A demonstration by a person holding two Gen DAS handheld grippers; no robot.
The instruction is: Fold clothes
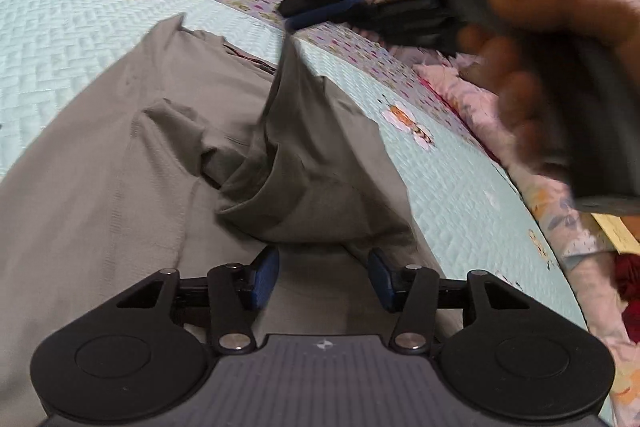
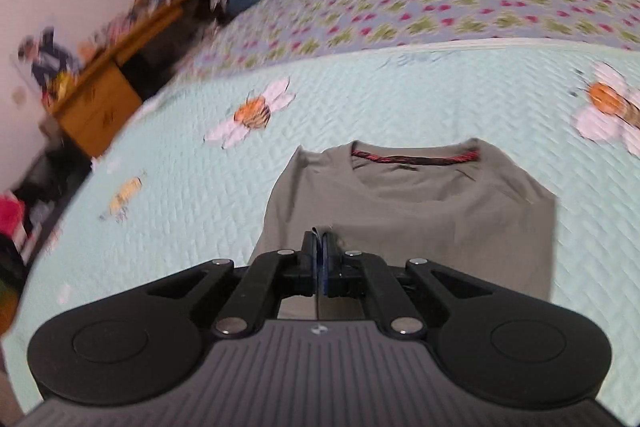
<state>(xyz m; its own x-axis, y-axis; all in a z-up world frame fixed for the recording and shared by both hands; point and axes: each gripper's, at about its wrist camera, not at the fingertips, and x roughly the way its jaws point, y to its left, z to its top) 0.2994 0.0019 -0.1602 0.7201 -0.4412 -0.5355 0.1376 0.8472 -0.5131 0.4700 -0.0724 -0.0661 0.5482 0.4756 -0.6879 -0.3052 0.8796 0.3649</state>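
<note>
Right wrist: shirt (image 2: 408,211) seemingly between jaws.

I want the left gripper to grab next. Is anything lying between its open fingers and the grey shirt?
Nothing visible. The left gripper is open right over the grey shirt, with only its bunched fold just ahead of it.

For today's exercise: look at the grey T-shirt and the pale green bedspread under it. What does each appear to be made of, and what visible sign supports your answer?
Grey T-shirt: looks like a thin, soft knit, probably cotton or a blend; matte, and it drapes in loose folds where the right gripper pinches it.

Bedspread: appears to be quilted woven fabric; a stitched zigzag texture covers it, with flower-and-bee motifs, whether sewn on or printed is unclear.
</note>
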